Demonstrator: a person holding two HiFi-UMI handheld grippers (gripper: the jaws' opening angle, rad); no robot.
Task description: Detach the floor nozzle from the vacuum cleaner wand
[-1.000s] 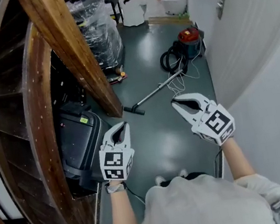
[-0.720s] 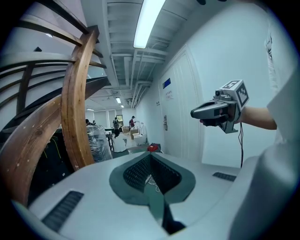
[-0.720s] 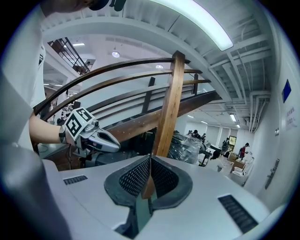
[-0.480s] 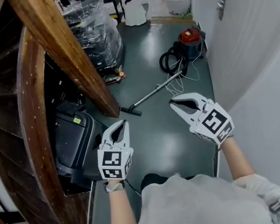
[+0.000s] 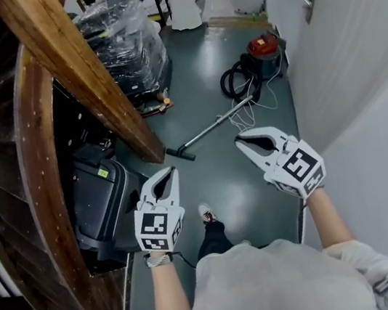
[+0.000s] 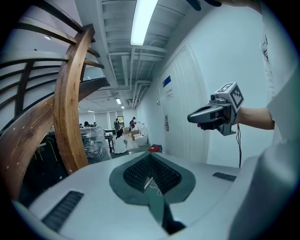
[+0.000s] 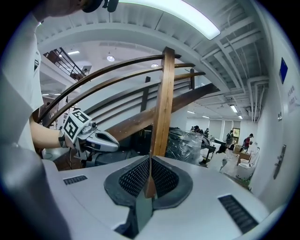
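Left tool [image 5: 171, 170] and right tool [image 5: 239, 140] pressed together, empty, well short of nozzle [image 5: 180, 153] on floor by beam [image 5: 107, 99]; cord [image 5: 249, 113] beside wand [image 5: 218, 122] could snag.

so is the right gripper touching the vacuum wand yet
Apart. The head view shows bare floor between the right gripper and the wand. In the right gripper view, its jaws are shut on nothing.

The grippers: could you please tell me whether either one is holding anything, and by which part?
Nothing is held. The left gripper and the right gripper are both shut and empty, apart from the wand and floor nozzle lying ahead.
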